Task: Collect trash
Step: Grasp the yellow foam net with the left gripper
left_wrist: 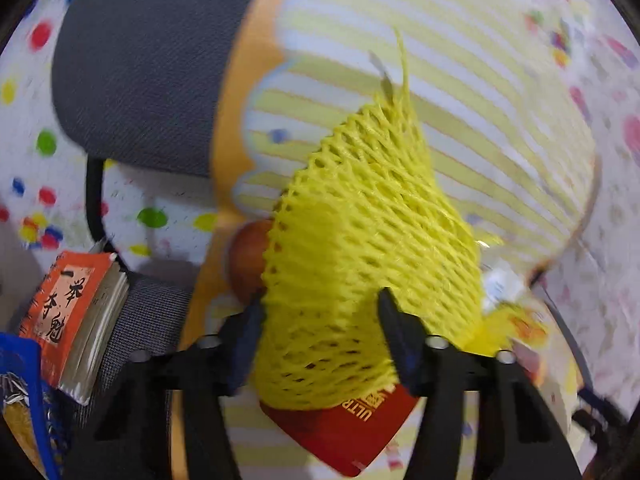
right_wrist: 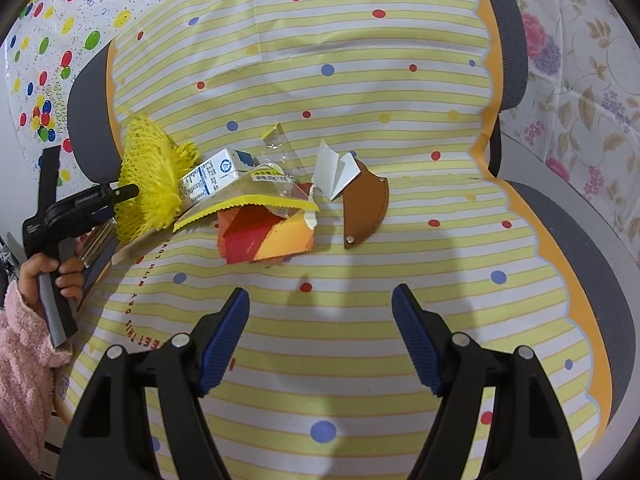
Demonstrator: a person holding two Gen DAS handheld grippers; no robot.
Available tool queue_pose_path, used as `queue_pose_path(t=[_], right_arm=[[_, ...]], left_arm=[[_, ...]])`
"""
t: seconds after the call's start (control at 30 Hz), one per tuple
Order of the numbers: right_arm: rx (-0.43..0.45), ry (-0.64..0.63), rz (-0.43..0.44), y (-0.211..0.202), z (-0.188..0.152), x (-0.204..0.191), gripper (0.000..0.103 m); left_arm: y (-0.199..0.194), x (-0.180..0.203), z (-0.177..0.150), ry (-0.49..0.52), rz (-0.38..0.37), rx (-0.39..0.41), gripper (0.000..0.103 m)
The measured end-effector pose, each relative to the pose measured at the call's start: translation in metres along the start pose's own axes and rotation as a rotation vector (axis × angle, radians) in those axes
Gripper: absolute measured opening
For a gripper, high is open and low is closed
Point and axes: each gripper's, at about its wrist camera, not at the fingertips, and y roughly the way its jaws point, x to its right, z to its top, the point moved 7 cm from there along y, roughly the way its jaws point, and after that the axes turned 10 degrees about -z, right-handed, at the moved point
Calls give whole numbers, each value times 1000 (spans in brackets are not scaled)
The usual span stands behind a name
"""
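**Yellow net taken first from the trash heap**

The yellow foam net [left_wrist: 360,248] is gripped between the jaws of the left gripper [left_wrist: 320,312], at the left end of the heap. It should be lifted slowly, so the milk carton [right_wrist: 212,178] beside it is not dragged. The right gripper [right_wrist: 320,312] is held open, empty, near the heap.

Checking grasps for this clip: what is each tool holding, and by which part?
The left tool grips the yellow foam net across its near, lower end. The right tool holds nothing.

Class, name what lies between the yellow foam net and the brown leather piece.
In the right wrist view: a small white carton, clear wrappers, a red-orange packet and folded white paper.
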Motion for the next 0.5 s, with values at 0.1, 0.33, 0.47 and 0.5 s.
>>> queue_pose_path(t=[0.1,0.33,0.47,0.5], right_arm=[[0,8,1,-5,-4,2,73],[12,0,4,-18,-14,1,73],[10,1,7,-21,-17,0,73],[9,1,8,-21,-17,0,73]], left_arm=[[-16,25,-10,59,-44,-1,20],[-63,91,-53,222,-105,14,13],[-63,101,-74,267,-100,1,62],[-63,100,-74,268,-90,16,70]])
